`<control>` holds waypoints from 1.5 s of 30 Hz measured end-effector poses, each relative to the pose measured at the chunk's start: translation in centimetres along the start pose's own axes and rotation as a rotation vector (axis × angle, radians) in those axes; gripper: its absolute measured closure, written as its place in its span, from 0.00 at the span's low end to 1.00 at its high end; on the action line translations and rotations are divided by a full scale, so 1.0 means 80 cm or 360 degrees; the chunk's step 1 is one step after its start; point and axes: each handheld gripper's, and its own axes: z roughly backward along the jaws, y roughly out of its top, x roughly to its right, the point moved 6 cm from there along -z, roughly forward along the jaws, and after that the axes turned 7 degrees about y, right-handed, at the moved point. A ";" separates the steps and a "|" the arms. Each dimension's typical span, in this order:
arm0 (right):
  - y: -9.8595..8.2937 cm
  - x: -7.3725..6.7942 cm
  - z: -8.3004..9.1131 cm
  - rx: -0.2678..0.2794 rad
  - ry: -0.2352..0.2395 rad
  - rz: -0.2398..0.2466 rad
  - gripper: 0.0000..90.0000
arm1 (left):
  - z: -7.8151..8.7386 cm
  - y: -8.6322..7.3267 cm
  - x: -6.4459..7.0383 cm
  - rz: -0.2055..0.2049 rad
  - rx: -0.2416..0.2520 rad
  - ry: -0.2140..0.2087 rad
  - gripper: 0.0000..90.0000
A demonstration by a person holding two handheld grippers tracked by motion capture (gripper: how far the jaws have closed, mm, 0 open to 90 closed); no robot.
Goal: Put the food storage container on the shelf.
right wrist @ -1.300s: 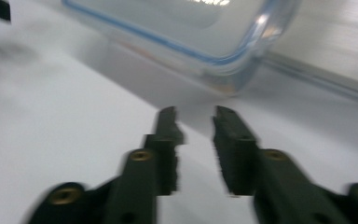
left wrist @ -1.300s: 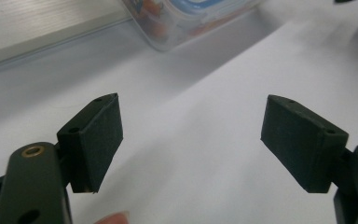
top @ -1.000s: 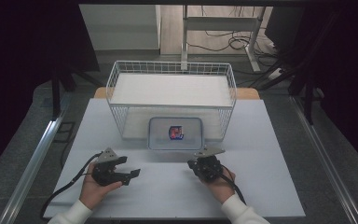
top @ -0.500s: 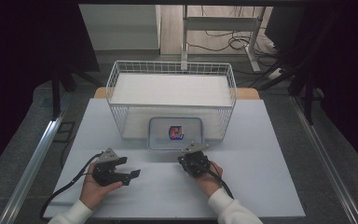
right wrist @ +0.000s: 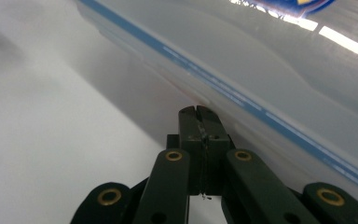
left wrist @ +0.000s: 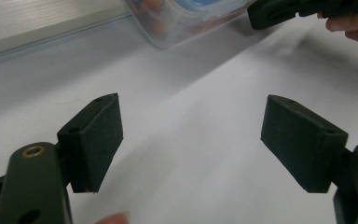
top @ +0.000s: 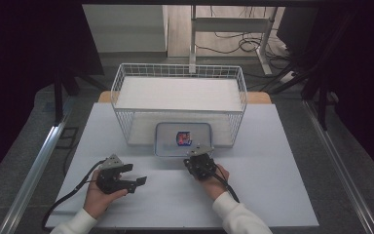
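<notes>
I see my right claw (top: 198,151) with its jaws pressed together on nothing, tip just beside the near edge of the clear box (top: 183,139) with a blue-lined lid, at 12 o'clock from my right hand. My left claw (top: 137,182) rests wide over the white surface (top: 272,185), at 8 o'clock from the box. The wire basket (top: 180,105) stands just behind it.

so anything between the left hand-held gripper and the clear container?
Nothing visible. The left hand-held gripper, jaws open, faces bare table up to the clear container; the right hand-held gripper sits at its near edge, off to the side.
</notes>
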 end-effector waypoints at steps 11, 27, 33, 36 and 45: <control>0.003 -0.005 -0.004 -0.0006 0.0004 0.0018 0.99 | 0.000 -0.001 0.000 -0.0004 -0.0004 0.0006 0.23; 0.019 0.002 0.004 0.0082 -0.0030 0.0011 0.99 | 0.000 -0.001 -0.001 -0.0013 -0.0006 0.0010 0.23; 0.028 0.016 0.007 0.0098 -0.0091 -0.0043 0.99 | 0.001 -0.001 0.000 -0.0008 -0.0001 0.0009 0.23; 0.026 0.031 0.002 0.0108 -0.0100 -0.0101 0.99 | 0.000 -0.001 -0.001 -0.0015 -0.0006 0.0012 0.23; 0.027 0.041 -0.005 0.0152 -0.0139 -0.0156 0.99 | -0.001 -0.002 -0.002 -0.0014 -0.0009 0.0012 0.23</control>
